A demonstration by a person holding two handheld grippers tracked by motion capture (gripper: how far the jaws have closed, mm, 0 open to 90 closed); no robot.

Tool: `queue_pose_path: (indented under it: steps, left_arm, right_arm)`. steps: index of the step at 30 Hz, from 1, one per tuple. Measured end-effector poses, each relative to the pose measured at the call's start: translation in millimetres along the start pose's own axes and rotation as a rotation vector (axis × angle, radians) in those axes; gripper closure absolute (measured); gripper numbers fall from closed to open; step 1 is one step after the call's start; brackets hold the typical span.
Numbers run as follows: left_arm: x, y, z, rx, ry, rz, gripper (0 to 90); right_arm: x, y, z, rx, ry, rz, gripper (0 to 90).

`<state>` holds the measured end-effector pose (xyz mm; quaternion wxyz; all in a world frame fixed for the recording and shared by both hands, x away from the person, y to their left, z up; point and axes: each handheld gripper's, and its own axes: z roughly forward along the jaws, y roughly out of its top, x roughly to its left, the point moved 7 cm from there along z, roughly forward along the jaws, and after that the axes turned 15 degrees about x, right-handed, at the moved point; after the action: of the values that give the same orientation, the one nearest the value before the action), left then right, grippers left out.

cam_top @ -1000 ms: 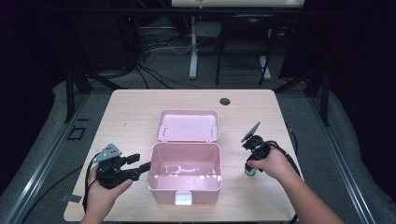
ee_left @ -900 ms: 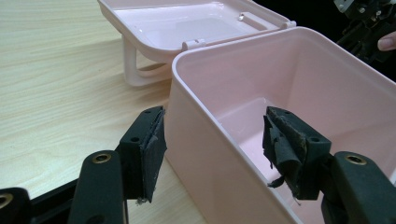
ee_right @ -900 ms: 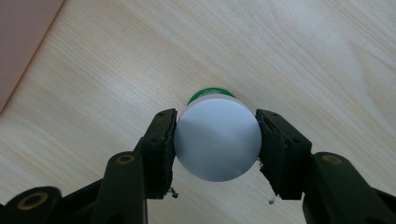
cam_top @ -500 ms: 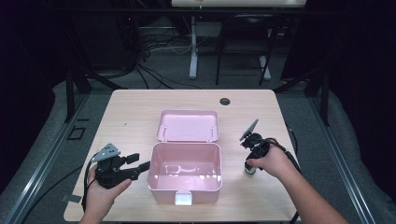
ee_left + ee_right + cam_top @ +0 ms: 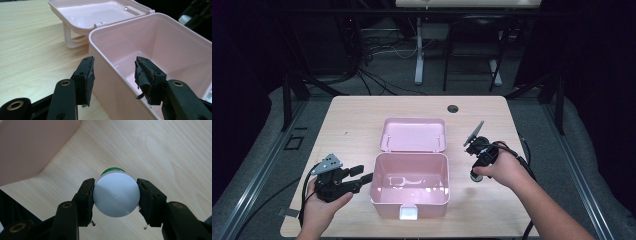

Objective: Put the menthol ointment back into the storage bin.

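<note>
Here, right claw (image 5: 116, 195) clenched on white-capped bottle (image 5: 116, 195), upright, cap skyward, left claw (image 5: 113, 75) closing astride pink box (image 5: 160, 40) wall

In the right gripper view, the white round-capped container (image 5: 116, 195) held between the right gripper's (image 5: 115, 197) pads shows just its cap and a sliver of green below; its body is hidden beneath the cap. In the high view the same container (image 5: 475, 176) is mostly covered by the hand. In the left gripper view, the open pink plastic box (image 5: 160, 42) is cut off at the right and bottom edges, and part of its side wall, just ahead of the left gripper (image 5: 115, 72), lies behind the jaws.
</note>
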<state>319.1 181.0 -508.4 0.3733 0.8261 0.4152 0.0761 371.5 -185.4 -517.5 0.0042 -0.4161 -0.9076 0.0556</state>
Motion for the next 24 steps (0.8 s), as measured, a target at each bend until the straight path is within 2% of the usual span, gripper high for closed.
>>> queue_pose_path:
  steps: [4, 6, 8, 11, 16, 24]
  left_arm:
    - [1.0, 2.6, -2.4, -0.022, 0.010, 0.012, 46.2]
    - [1.1, 2.4, -2.5, -0.014, 0.001, 0.016, 44.8]
    - [2.8, 2.1, -2.1, -0.014, 0.016, 0.009, 44.4]
    - [3.5, 0.4, -2.5, 0.013, 0.021, 0.004, 43.5]
    - [3.6, 0.9, -1.9, 0.004, 0.034, 0.006, 38.4]
    - [3.1, 0.9, -2.7, 0.005, 0.025, 0.003, 38.0]
  right_arm:
    - [5.7, 2.5, -10.9, -0.021, -0.011, -0.015, 50.0]
    - [8.0, 3.1, -16.9, -0.020, -0.016, -0.029, 50.0]
    - [10.2, 4.0, -21.7, -0.024, -0.022, -0.045, 50.0]
    - [15.0, 5.1, -29.7, -0.024, -0.030, -0.063, 50.0]
    - [20.6, 7.1, -38.9, -0.035, -0.026, -0.089, 50.0]
    - [25.9, 10.2, -51.1, -0.040, -0.036, -0.137, 50.0]
